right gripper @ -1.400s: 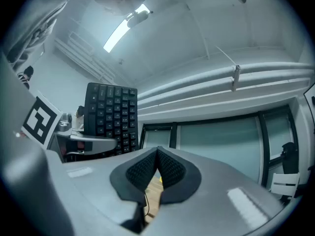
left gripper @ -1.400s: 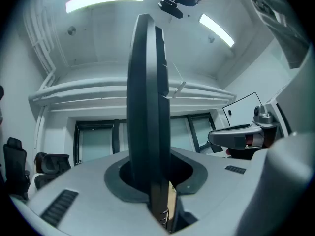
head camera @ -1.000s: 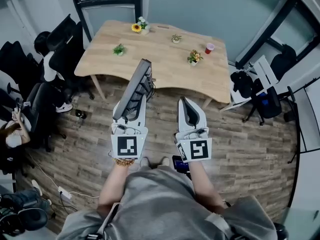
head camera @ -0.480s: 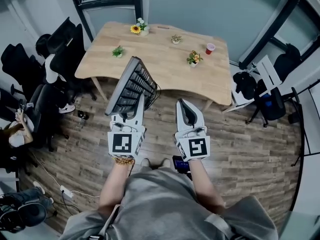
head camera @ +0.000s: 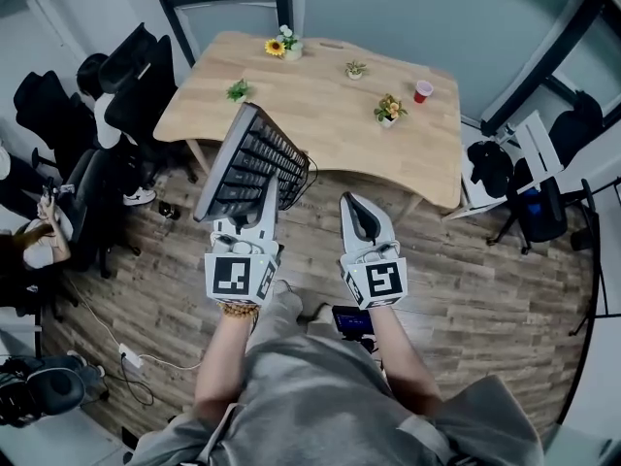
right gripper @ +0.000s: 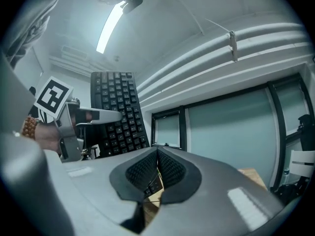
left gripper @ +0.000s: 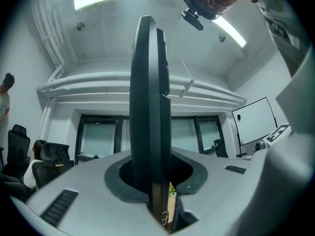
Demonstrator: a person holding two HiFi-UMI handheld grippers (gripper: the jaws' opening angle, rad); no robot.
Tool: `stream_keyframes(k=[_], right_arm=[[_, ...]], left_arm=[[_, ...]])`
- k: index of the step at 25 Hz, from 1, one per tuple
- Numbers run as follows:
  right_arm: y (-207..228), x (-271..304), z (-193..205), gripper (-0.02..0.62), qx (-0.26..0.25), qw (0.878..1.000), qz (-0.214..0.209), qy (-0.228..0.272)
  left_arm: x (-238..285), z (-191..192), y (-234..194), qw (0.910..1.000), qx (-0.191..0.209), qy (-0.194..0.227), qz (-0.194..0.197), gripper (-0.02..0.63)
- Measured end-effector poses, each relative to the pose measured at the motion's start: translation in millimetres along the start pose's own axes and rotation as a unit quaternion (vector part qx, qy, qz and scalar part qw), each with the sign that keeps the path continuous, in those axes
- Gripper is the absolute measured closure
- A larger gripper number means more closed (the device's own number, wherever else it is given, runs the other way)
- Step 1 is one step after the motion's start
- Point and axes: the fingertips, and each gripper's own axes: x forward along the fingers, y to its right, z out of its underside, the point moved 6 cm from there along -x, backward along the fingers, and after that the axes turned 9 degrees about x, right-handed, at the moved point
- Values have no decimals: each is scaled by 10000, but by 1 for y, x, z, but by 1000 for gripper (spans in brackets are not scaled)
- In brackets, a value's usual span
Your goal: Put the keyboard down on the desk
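Clamping the keyboard [head camera: 254, 156], tilted, short of the worktop [head camera: 330, 115]: left hand-held gripper [head camera: 265, 192]; right hand-held gripper [head camera: 355, 205] closed, empty

No words, brand names or numbers can be read anywhere. The only printed signs are black-and-white square code patterns, which carry no letters. One is on the cube [head camera: 242, 276] at the near end of the left gripper [head camera: 260, 200]. Another is on the matching cube [head camera: 384, 282] of the right gripper [head camera: 353, 202]. The left one also shows, tilted, at the left of the right gripper view. Any print on the keys of the keyboard [head camera: 254, 163] is too small to make out.
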Motion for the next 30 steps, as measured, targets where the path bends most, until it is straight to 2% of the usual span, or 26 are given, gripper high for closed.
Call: stream_keyframes(k=[5, 9, 13, 16, 19, 24, 26, 28, 30], right_arm=[[7, 28, 17, 584, -78, 9997, -67, -238], [16, 61, 30, 584, -81, 9991, 13, -413], [30, 97, 41, 584, -38, 9980, 95, -622], [40, 126, 54, 581, 176, 9966, 157, -785], [50, 150, 69, 520, 411, 9944, 167, -961], [74, 186, 97, 412, 1004, 9867, 68, -1281], [86, 195, 104, 386, 1387, 9819, -21, -1288], [97, 200, 110, 316, 1909, 9734, -200, -1251], [108, 206, 115, 314, 2344, 9645, -363, -1162]], left_arm=[[21, 19, -19, 9993, -319, 105, 165, 512], [47, 48, -45, 9967, -773, 81, 220, 512], [79, 68, -78, 9908, -1301, 155, 336, 512], [100, 78, -109, 9842, -1683, 259, 495, 511], [121, 88, -141, 9737, -2120, 378, 740, 511], [151, 100, -187, 9490, -2916, 624, 1026, 511], [159, 103, -199, 9397, -3159, 718, 1099, 510], [163, 106, -204, 9295, -3394, 829, 1184, 509], [168, 110, -210, 9169, -3661, 960, 1266, 509]])
